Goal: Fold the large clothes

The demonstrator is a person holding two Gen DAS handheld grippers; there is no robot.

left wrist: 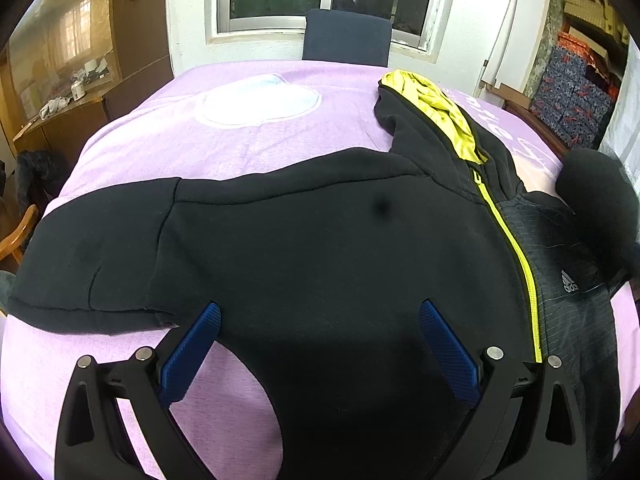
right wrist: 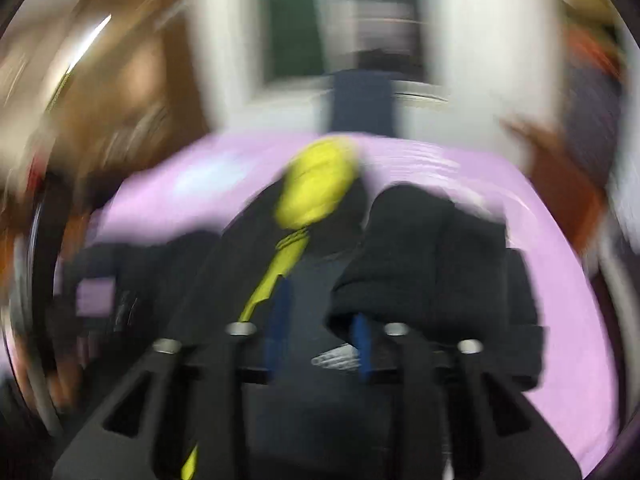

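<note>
One black hoodie (left wrist: 320,248) across the lilac surface (left wrist: 248,136); bare cloth upper left. Left claw (left wrist: 320,320) open over the hem. Right claw (right wrist: 322,320) blurred, grip unclear.

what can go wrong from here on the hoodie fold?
1. The right wrist view is heavily motion-blurred, so the right gripper may swing a bunched sleeve onto the black hoodie unevenly, leaving a lumpy fold.
2. The left gripper hovers open over the body without pinning it; a tug could drag the hoodie across the purple cloth.
3. The other sleeve lies near the table's edge and could slide off.
</note>
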